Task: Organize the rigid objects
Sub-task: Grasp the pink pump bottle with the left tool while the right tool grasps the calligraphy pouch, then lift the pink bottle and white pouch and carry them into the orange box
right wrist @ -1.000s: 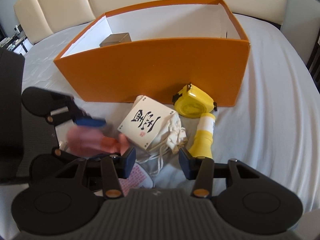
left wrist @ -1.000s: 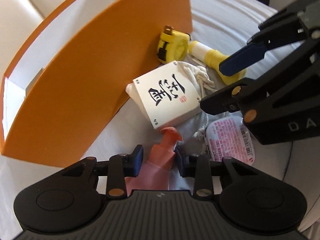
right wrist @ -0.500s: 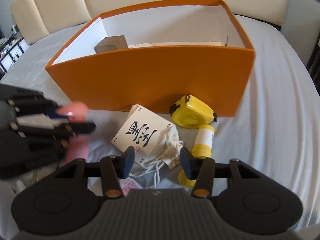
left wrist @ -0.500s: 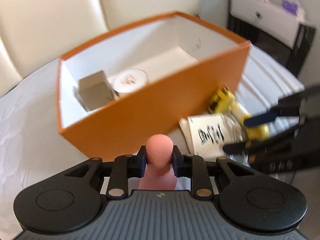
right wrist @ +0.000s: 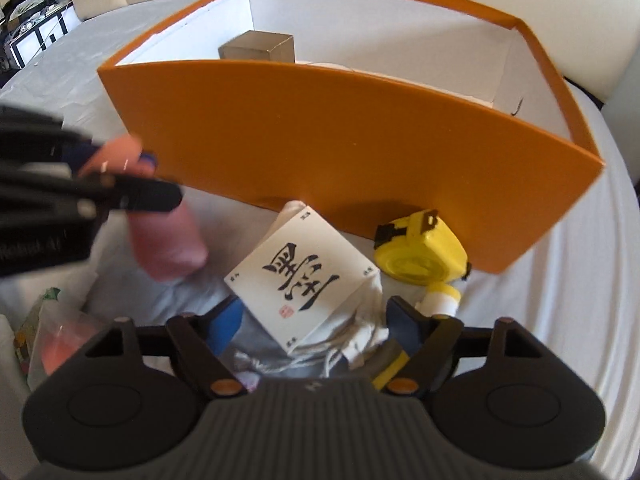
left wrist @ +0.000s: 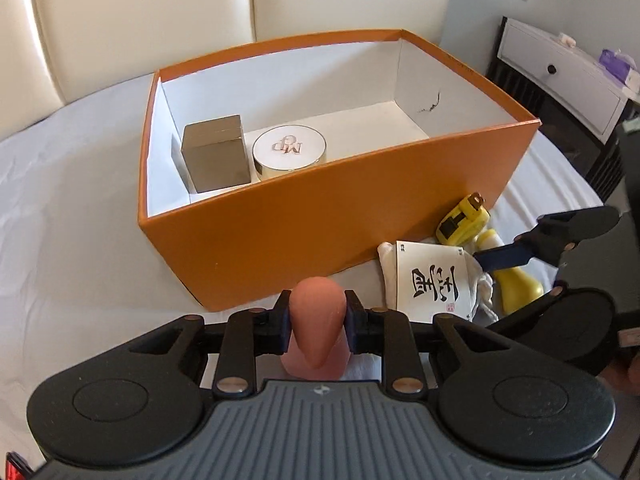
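My left gripper (left wrist: 317, 328) is shut on a pink pump bottle (left wrist: 318, 320) and holds it lifted in front of the orange box (left wrist: 320, 232); the bottle also shows in the right wrist view (right wrist: 168, 240). The box holds a gold cube (left wrist: 216, 158) and a round white tin (left wrist: 290, 150). My right gripper (right wrist: 316, 330) is open, low over a white square box with black calligraphy (right wrist: 304, 280) lying on a cloth pouch (right wrist: 352, 336). A yellow tape measure (right wrist: 420, 252) and a yellow-white bottle (right wrist: 440, 300) lie beside it.
The things lie on a white sheet (left wrist: 80, 240) with cream cushions (left wrist: 140, 20) behind. A dark cabinet with a white drawer (left wrist: 560, 72) stands at the right. A plastic packet (right wrist: 52, 332) lies at the left.
My left gripper closed on the pink bottle, lifted it off the sheet and tilted up toward the box. My right gripper moved down and closer to the calligraphy box.
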